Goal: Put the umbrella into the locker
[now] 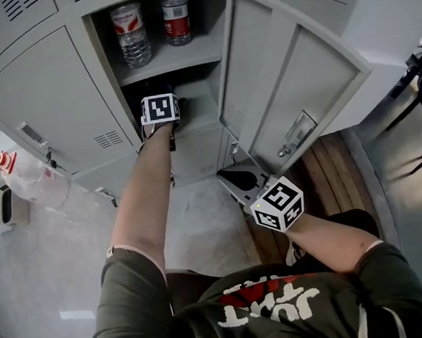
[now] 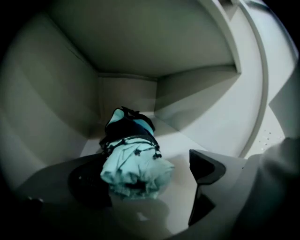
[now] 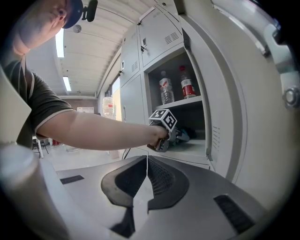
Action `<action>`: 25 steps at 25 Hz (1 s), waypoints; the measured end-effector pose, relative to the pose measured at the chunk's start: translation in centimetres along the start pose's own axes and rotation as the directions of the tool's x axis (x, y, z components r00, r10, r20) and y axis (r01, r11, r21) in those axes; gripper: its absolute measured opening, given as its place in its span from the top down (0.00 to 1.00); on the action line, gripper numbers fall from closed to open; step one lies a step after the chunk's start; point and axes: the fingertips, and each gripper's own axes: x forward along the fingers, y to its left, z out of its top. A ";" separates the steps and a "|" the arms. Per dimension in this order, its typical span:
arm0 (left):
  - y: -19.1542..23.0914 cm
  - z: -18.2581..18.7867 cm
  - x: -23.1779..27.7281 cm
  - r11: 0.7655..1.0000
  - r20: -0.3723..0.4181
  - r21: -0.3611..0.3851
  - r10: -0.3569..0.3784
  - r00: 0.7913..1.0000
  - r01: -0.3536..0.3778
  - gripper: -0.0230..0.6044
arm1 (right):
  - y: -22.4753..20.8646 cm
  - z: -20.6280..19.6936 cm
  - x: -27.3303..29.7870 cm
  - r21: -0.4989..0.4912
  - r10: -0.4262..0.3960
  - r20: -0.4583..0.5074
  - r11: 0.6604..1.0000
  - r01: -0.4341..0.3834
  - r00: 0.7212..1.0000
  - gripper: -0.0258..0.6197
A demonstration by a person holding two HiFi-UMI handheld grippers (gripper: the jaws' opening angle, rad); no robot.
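A folded teal and black umbrella (image 2: 133,159) lies on the floor of the locker's lower compartment (image 2: 211,122). My left gripper (image 2: 145,171) reaches into that compartment with its jaws spread wide on either side of the umbrella; the right jaw stands well apart from it. In the head view the left gripper (image 1: 160,102) sits at the compartment's mouth and hides the umbrella. From the right gripper view the umbrella (image 3: 183,136) shows just past the left gripper (image 3: 174,138). My right gripper (image 3: 147,171) is shut on nothing, low beside the open locker door (image 1: 292,90).
Two water bottles (image 1: 131,35) (image 1: 176,19) stand on the shelf above. The open door swings out to the right. Closed locker doors (image 1: 49,106) lie to the left, with a clear plastic jug (image 1: 26,178) on the floor beside them.
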 end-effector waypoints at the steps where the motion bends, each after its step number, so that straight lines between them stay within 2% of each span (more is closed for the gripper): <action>1: -0.5 -0.1 -0.6 1.000 0.007 -0.007 -0.017 1.000 0.017 0.15 | 0.3 0.2 0.3 -0.003 0.008 0.004 1.000 -0.008 1.000 0.91; 6: -2.6 -2.0 -4.3 0.996 0.028 0.012 -0.092 0.995 0.092 0.15 | 0.8 1.4 2.2 -0.015 0.022 0.030 1.000 -0.022 0.999 0.91; 13: -3.5 -3.9 -9.3 0.981 0.092 0.002 -0.193 0.977 0.193 0.15 | 1.0 3.1 3.6 -0.004 -0.005 0.065 1.000 0.005 0.998 0.91; 20: -4.1 -5.2 -17.4 0.936 0.217 -0.033 -0.334 0.917 0.349 0.15 | 1.5 3.9 3.2 0.008 -0.046 0.085 0.999 0.045 0.995 0.91; 23: -3.7 -6.5 -21.8 0.921 0.277 -0.008 -0.373 0.886 0.390 0.17 | 1.3 3.8 2.8 0.018 -0.067 0.083 0.998 0.065 0.994 0.91; 25: -3.6 -8.2 -24.4 0.916 0.306 0.019 -0.387 0.870 0.401 0.22 | 1.5 3.6 2.5 0.017 -0.079 0.077 0.997 0.078 0.994 0.91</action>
